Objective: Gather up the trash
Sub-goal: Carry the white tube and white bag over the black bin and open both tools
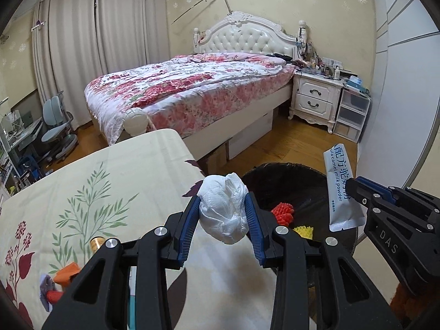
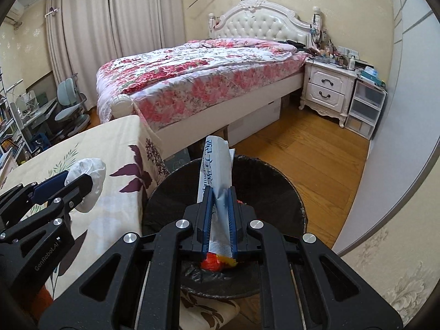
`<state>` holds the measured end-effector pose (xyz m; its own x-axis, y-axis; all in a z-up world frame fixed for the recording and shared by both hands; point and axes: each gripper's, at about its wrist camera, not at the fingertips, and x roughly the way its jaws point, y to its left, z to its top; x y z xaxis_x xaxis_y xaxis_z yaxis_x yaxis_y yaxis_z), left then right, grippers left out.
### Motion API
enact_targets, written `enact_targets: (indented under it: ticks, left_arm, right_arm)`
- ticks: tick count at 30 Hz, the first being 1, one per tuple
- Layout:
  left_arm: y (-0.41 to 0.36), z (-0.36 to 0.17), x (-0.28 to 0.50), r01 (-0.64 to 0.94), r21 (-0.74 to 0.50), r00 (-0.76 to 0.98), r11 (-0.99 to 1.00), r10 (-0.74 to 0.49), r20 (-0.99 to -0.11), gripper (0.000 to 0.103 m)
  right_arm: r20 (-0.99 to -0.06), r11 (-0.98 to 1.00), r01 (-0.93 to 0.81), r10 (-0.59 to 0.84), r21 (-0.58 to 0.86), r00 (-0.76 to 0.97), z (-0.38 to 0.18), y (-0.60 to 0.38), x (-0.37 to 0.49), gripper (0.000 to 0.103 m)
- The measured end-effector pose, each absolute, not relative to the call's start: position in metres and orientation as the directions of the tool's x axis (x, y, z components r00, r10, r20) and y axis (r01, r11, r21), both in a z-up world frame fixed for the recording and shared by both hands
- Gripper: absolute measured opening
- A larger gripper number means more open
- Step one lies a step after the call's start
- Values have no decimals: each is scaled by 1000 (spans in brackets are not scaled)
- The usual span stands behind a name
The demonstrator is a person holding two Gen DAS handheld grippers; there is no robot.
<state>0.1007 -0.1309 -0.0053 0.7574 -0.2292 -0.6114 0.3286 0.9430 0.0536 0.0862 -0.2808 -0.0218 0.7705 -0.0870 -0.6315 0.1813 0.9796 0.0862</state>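
Left wrist view: the left tongs (image 1: 222, 211) were clenched on a crumpled tissue (image 1: 223, 208), hiding part of the table (image 1: 115, 170) below. The bin (image 1: 288, 184) lay just right of them, partly cut off.

Right wrist view: the right tongs (image 2: 220, 220) gripped a milk powder sachet (image 2: 217, 176) above the bin (image 2: 275, 189); trash beneath was mostly hidden.

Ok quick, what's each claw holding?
Left gripper: closed on the crumpled tissue.
Right gripper: closed on the milk powder sachet.
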Motion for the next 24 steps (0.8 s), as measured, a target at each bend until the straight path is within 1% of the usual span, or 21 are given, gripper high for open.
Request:
enact_targets:
  ticks: [11, 15, 18, 20, 23, 24]
  left_arm:
    - [-166, -26, 131, 343, 63, 717, 937, -218, -662, 37]
    - [-173, -34, 139, 352, 80, 703, 932, -208, -680, 40]
    - [-173, -37, 142, 349, 69, 693, 935, -208, -690, 50]
    - [-173, -38, 145, 342, 67, 694, 937, -204, -690, 64]
    - [-170, -39, 146, 333, 58, 693, 941, -203, -692, 73]
    - [-170, -39, 146, 330, 57, 692, 942, -200, -693, 74]
  right_arm:
    - [-661, 968, 227, -99, 110, 744, -43, -307, 98, 11]
    - [-672, 964, 238, -97, 122, 735, -48, -310, 103, 11]
    - [-683, 964, 237, -91, 122, 724, -52, -310, 107, 13]
    - [-682, 962, 247, -105, 114, 724, -52, -311, 108, 15]
    - [-684, 960, 258, -120, 103, 720, -54, -311, 109, 20]
    - [-684, 959, 264, -126, 101, 719, -54, -312, 109, 23]
